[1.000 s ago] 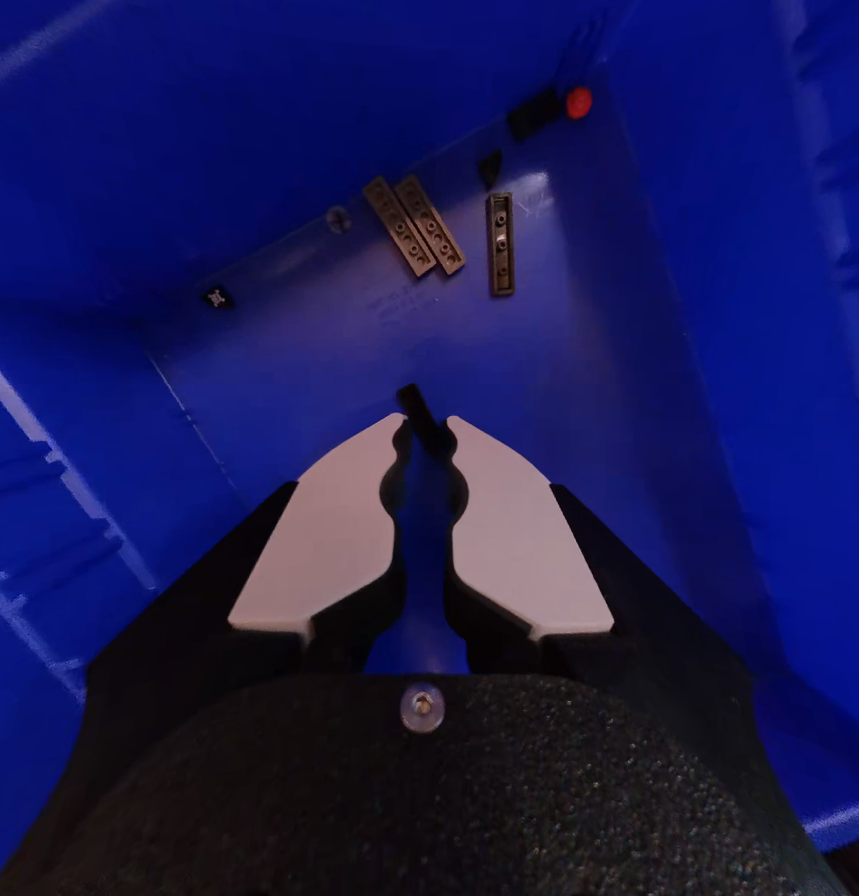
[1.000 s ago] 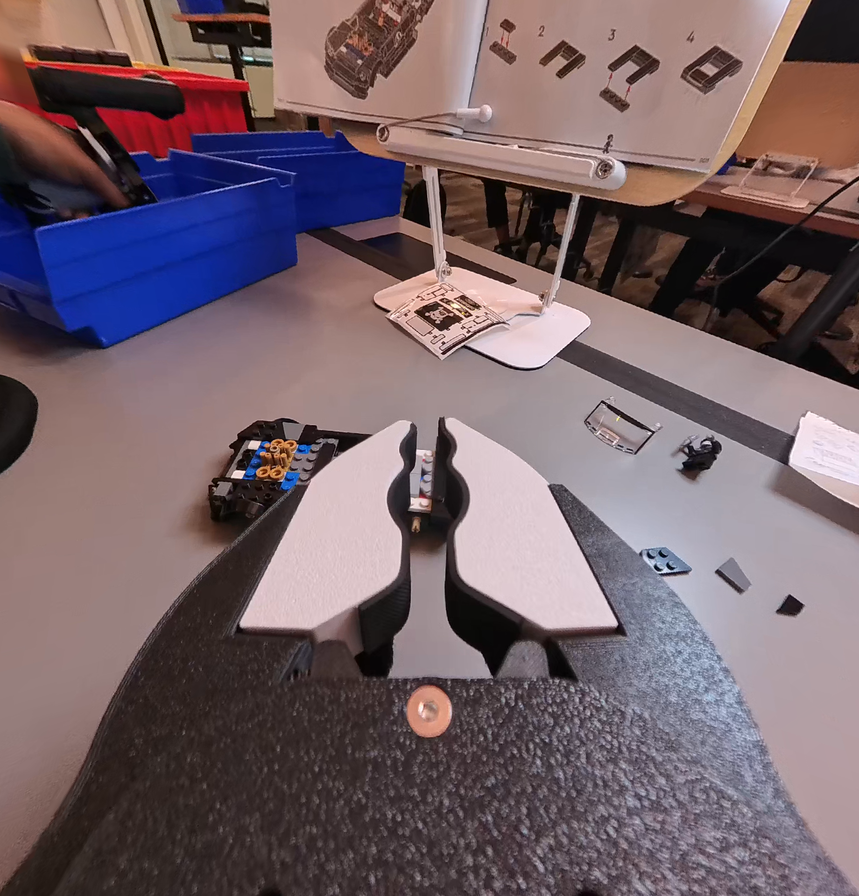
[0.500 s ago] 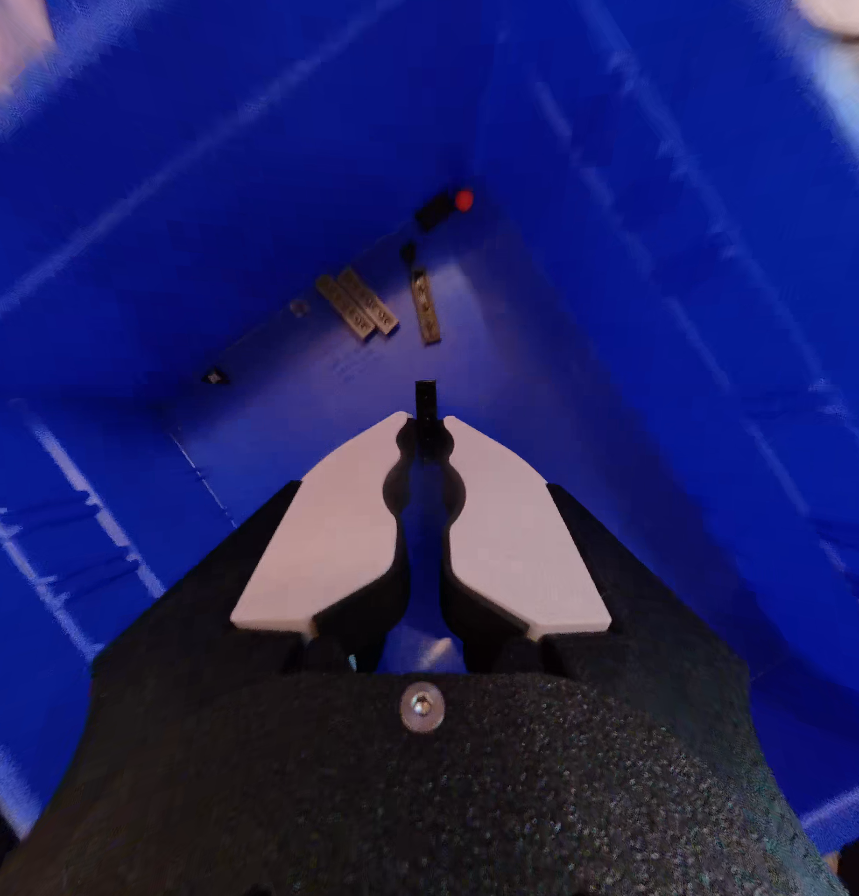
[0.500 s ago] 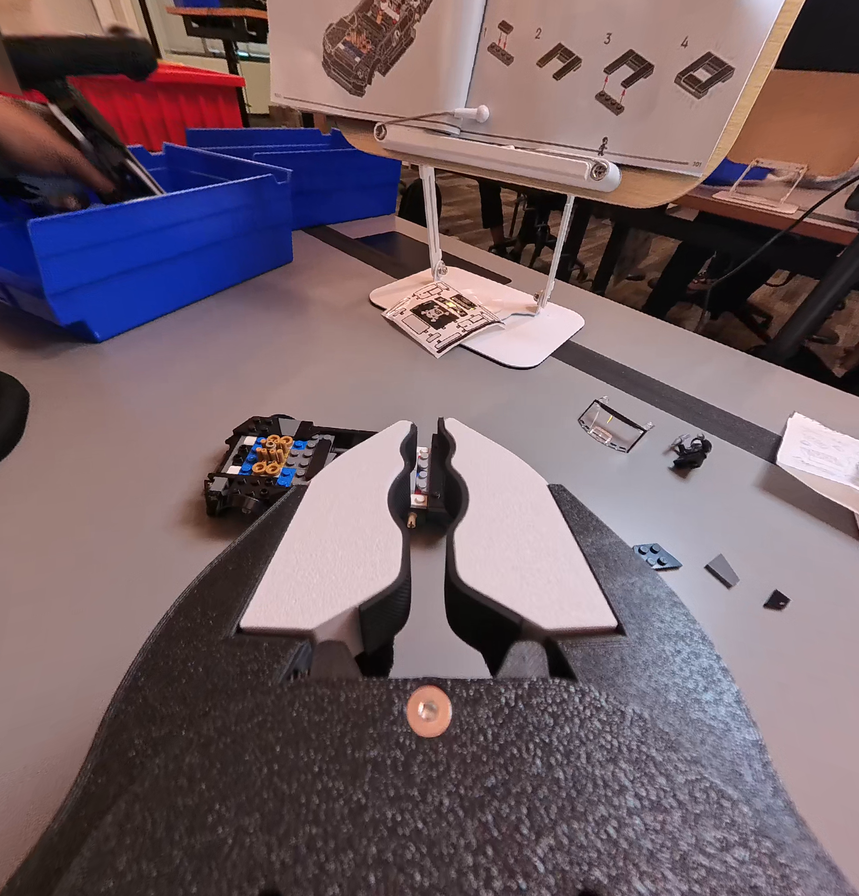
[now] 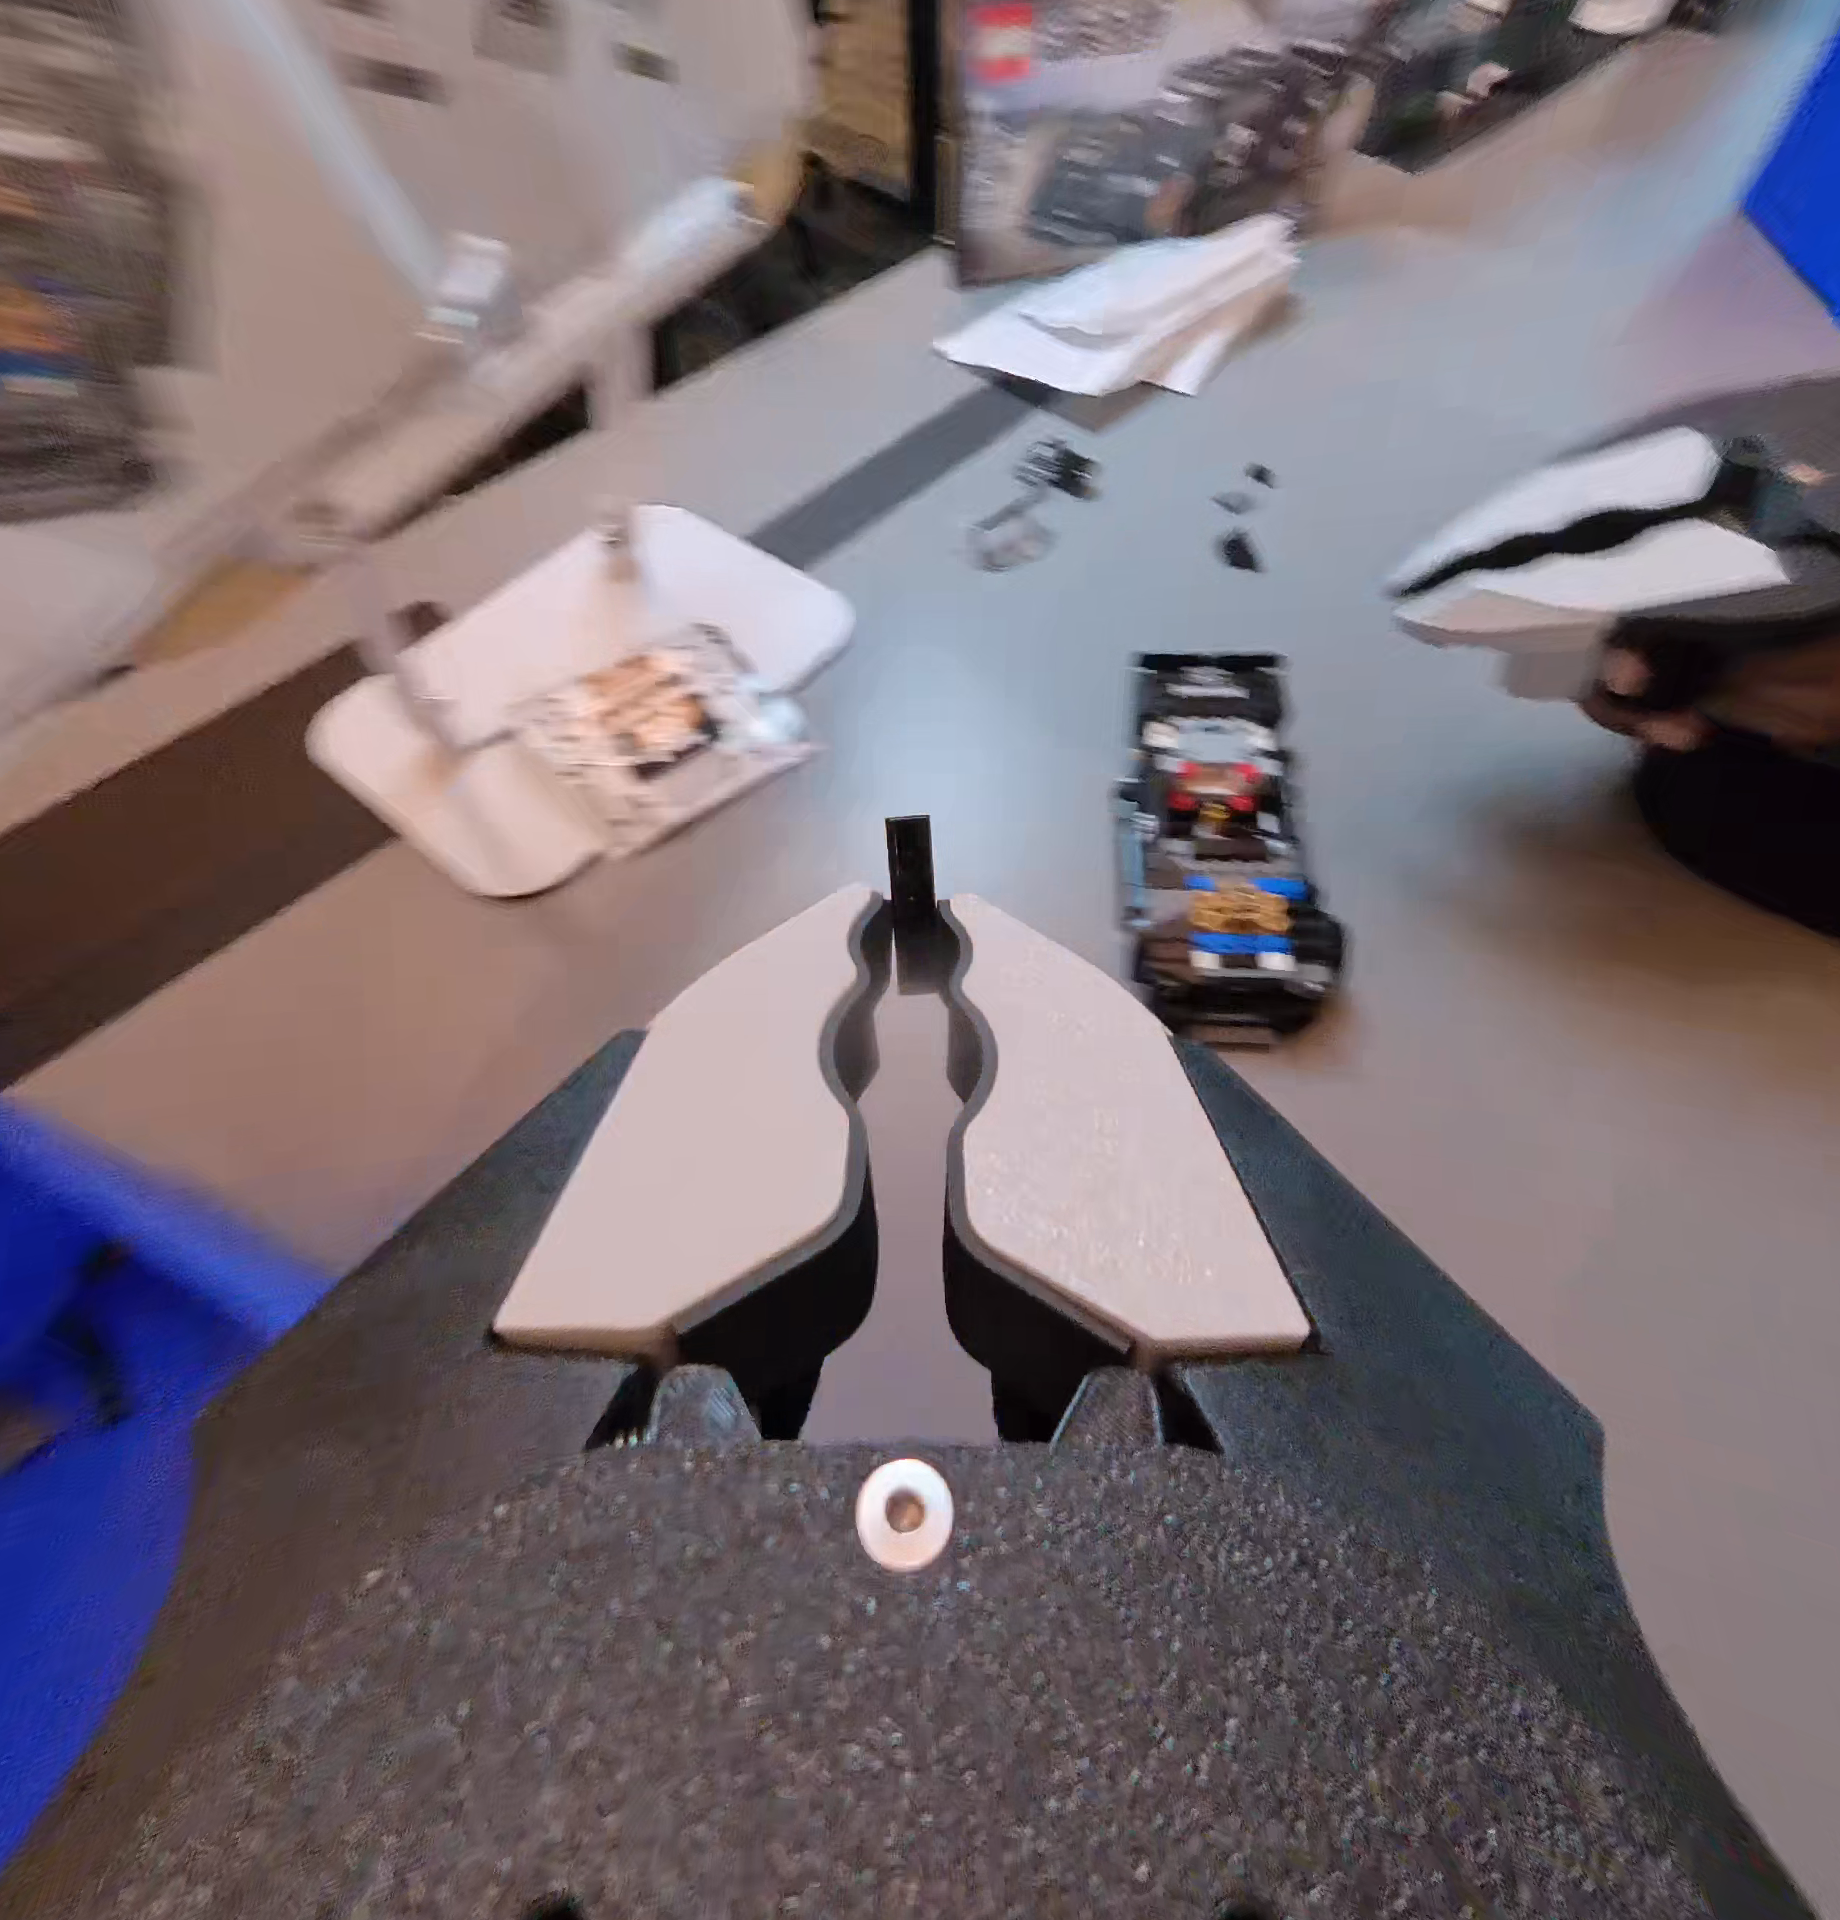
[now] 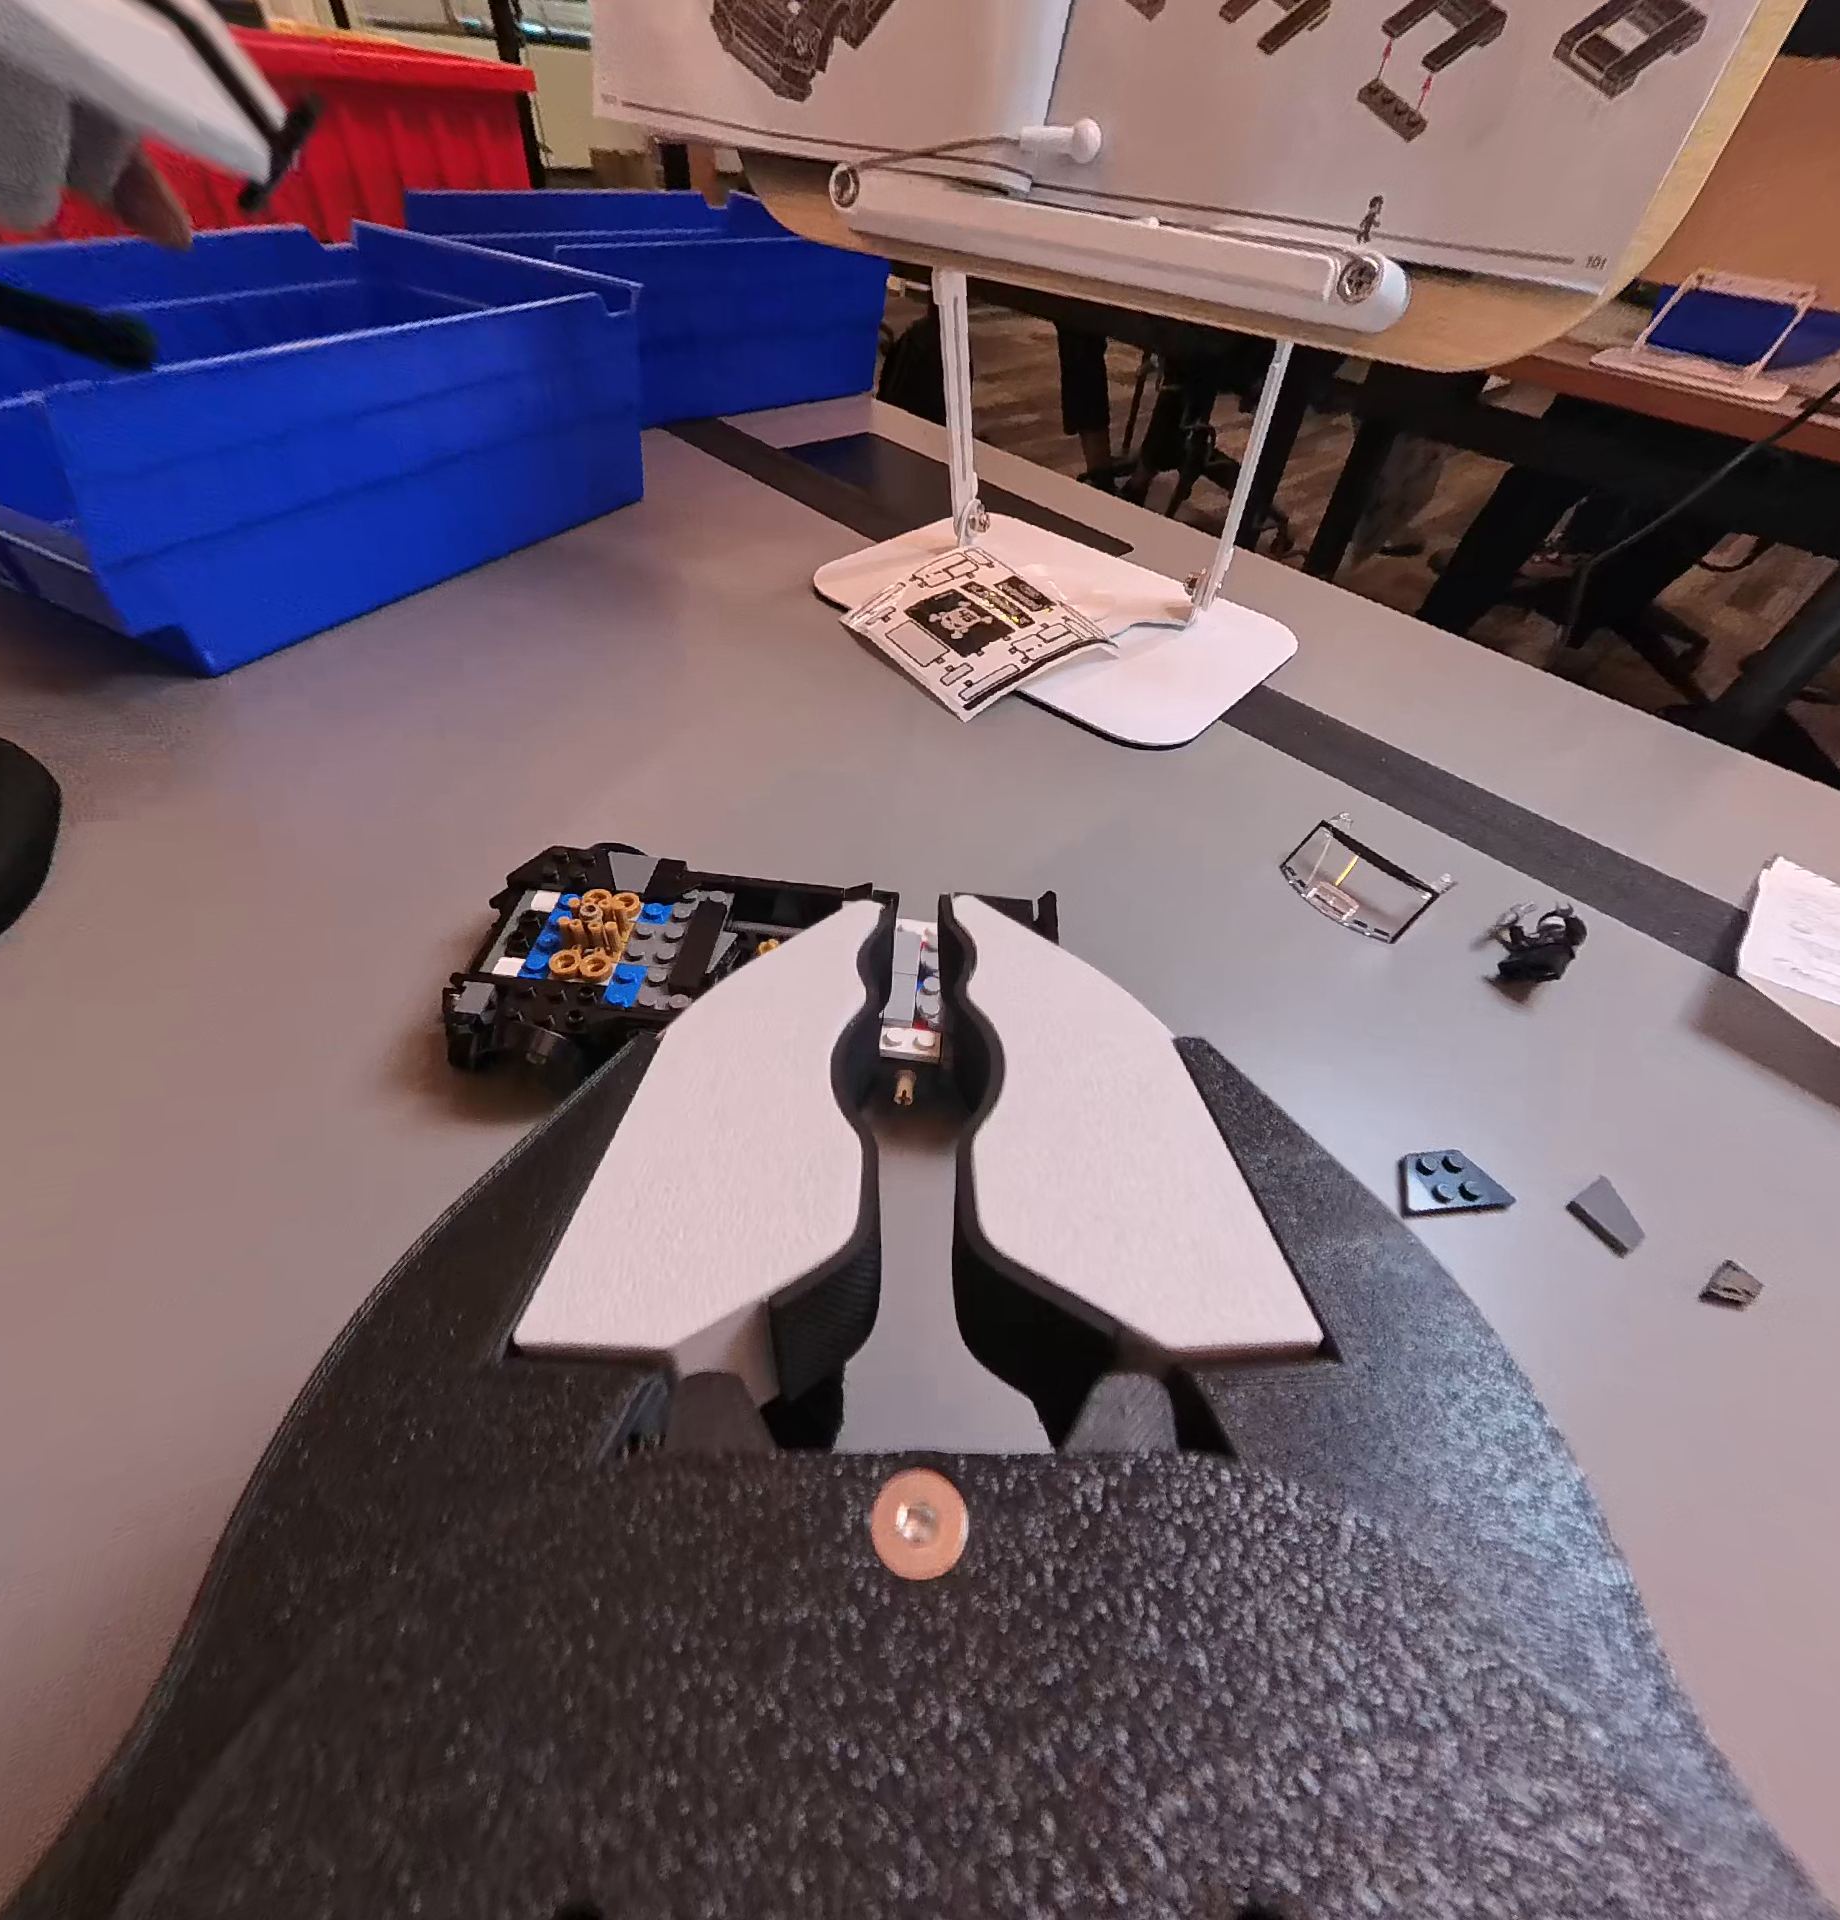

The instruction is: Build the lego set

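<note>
Lego car [image 6: 625, 956]: half-built, flat on grey table [image 6: 272, 831].
Left gripper [image 5: 908, 906]: up in the air, jaws pinching thin black piece [image 5: 910, 871].
Right gripper [image 6: 911, 914]: low at car's near end, jaws nearly closed around it, contact unclear.
Blue bins [image 6: 303, 436]: far left.

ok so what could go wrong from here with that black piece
1. The left gripper pinches the black piece only at its lower end, with most of it past the fingertips, so it might twist or slip out.
2. The right gripper sits over the car, so the two grippers may collide on approach.
</note>
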Tool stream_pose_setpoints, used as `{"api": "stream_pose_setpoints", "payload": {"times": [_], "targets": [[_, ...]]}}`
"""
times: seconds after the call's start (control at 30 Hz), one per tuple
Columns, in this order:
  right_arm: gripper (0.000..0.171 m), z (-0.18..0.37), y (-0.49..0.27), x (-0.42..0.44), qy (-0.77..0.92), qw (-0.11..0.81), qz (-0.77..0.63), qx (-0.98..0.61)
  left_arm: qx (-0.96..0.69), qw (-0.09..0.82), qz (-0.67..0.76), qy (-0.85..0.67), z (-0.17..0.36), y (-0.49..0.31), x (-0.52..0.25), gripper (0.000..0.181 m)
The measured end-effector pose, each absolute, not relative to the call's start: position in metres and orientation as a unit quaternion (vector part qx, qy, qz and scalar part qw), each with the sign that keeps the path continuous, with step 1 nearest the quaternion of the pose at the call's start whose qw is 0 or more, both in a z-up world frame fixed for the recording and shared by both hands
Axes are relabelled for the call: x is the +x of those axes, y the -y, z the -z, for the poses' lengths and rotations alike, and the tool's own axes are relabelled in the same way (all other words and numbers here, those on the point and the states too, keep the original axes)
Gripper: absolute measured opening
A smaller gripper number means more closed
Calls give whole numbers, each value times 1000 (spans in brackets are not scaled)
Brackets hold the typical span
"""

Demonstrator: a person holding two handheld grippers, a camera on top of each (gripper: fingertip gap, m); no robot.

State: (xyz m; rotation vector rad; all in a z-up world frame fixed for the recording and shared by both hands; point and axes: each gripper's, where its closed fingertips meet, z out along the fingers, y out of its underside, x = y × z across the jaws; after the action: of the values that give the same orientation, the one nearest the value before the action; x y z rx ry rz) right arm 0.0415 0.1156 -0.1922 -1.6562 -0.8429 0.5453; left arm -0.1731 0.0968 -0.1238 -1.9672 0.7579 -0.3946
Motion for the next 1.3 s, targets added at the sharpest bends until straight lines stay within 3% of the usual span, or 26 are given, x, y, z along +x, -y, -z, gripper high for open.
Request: {"api": "stream_pose_setpoints", "payload": {"times": [0.23, 0.67, 1.0, 1.03, 1.2, 1.3], "targets": [[8, 199, -115, 38, 364, 558, -228, -710, -821, 410, 177, -357, 207, -84, -96, 8], [8, 201, -116, 40, 362, 554, -233, -713, -832, 341, -36, -437, 280, -105, -122, 9], [8, 201, -117, 42, 358, 553, -236, -714, -840, 402, 71, -358, 257, -103, -115, 64], [8, 200, -117, 42, 359, 554, -236, -713, -835, 416, 65, -355, 252, -104, -117, 60], [0, 186, -101, 28, 465, 530, -275, -654, -791, 512, 94, -322, 201, -98, -118, 6], [0, 171, -96, 21, 554, 499, -284, -602, -784, 534, 73, -307, 187, -98, -131, 0]]}}
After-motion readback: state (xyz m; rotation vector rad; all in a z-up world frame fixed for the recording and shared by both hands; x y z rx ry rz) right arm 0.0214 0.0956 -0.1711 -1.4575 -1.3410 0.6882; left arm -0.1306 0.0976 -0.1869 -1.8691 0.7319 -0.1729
